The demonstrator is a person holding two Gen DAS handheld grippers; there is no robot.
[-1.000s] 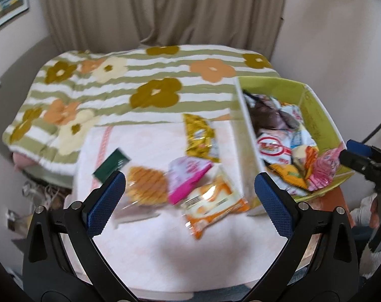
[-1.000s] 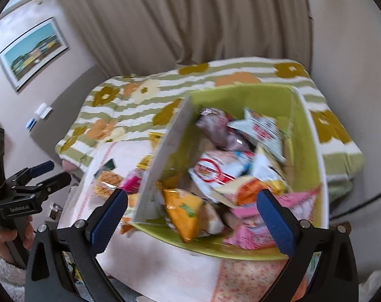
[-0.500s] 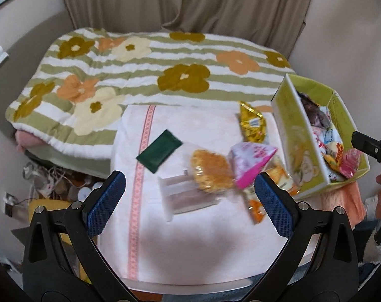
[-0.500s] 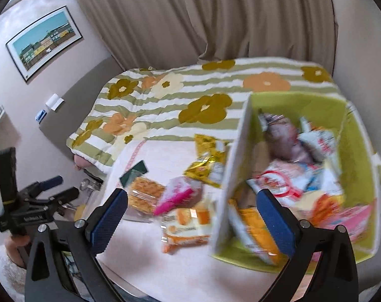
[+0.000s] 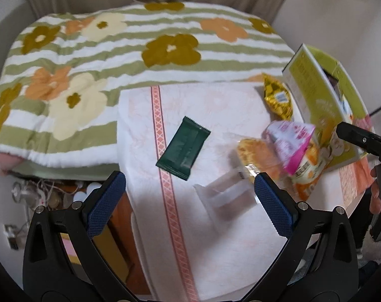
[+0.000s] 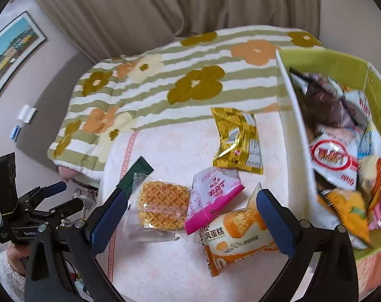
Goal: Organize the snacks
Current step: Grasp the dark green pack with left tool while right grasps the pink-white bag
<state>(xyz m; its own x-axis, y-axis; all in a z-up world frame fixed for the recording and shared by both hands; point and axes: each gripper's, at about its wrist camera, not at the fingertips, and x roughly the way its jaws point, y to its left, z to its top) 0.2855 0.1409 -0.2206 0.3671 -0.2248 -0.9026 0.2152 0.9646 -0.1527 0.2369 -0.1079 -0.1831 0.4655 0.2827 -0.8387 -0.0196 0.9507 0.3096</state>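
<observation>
Five loose snacks lie on the pink-white tablecloth (image 5: 215,251): a dark green packet (image 5: 183,151) (image 6: 135,176), a waffle in clear wrap (image 5: 256,156) (image 6: 162,205), a pink packet (image 5: 290,146) (image 6: 212,196), an orange cake packet (image 5: 306,178) (image 6: 235,234) and a gold packet (image 5: 277,98) (image 6: 237,141). A green box (image 5: 316,95) (image 6: 291,115) at the right holds several snacks. My left gripper (image 5: 190,201) hangs open and empty, just short of the green packet. My right gripper (image 6: 191,214) is open above the waffle and pink packets, holding nothing.
A bed with a flowered, striped quilt (image 5: 115,50) borders the table's far and left sides. Curtains hang behind it and a picture (image 6: 11,47) is on the left wall. Cables and small clutter (image 5: 39,193) sit on the floor beyond the table's left edge.
Both grippers swung left. The left one now faces the green packet instead of the pile by the box. The right one left the box and now hovers over the loose snacks.
</observation>
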